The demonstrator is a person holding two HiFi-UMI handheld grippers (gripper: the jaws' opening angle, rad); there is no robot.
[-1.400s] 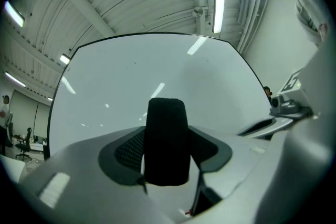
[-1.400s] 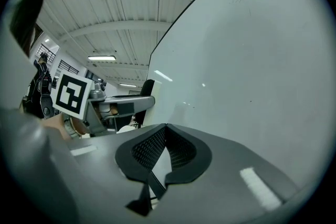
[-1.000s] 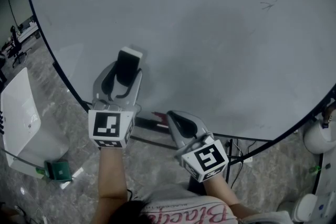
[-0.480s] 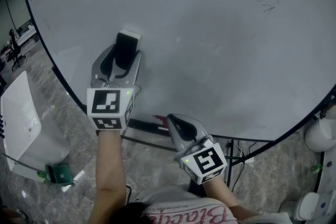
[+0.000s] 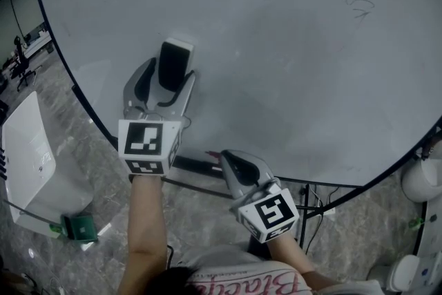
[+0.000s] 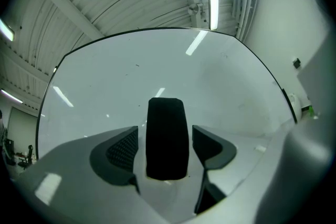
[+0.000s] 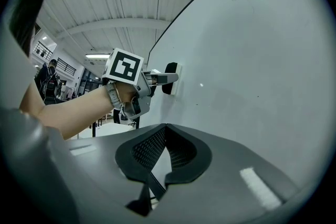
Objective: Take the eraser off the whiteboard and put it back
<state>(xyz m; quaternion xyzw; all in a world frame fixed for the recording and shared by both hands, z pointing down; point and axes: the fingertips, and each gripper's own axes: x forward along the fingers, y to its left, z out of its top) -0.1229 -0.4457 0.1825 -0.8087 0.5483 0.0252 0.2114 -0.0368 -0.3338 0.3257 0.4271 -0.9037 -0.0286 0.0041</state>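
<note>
The black eraser point(image 5: 173, 63) with its white base sits flat against the whiteboard point(image 5: 297, 52). My left gripper point(image 5: 170, 77) straddles it, its jaws opening: in the left gripper view the eraser point(image 6: 167, 118) stands between the two pads point(image 6: 123, 147) with a narrow gap on each side. My right gripper point(image 5: 228, 157) hangs lower, near the board's bottom edge, jaws shut with nothing in them. From the right gripper point(image 7: 165, 129) view, the left gripper point(image 7: 164, 79) and the eraser point(image 7: 171, 77) show against the whiteboard point(image 7: 252, 60).
A faint scribble point(image 5: 361, 5) marks the board's upper right. Below the board runs a dark tray with a red marker point(image 5: 209, 155). On the marble floor, a white table point(image 5: 26, 148) and a green object point(image 5: 80, 226) are at left, white fixtures point(image 5: 418, 180) at right.
The left gripper carried the eraser a little higher up the board, then stopped, and its jaws have spread away from the eraser's sides. The right gripper has stayed put.
</note>
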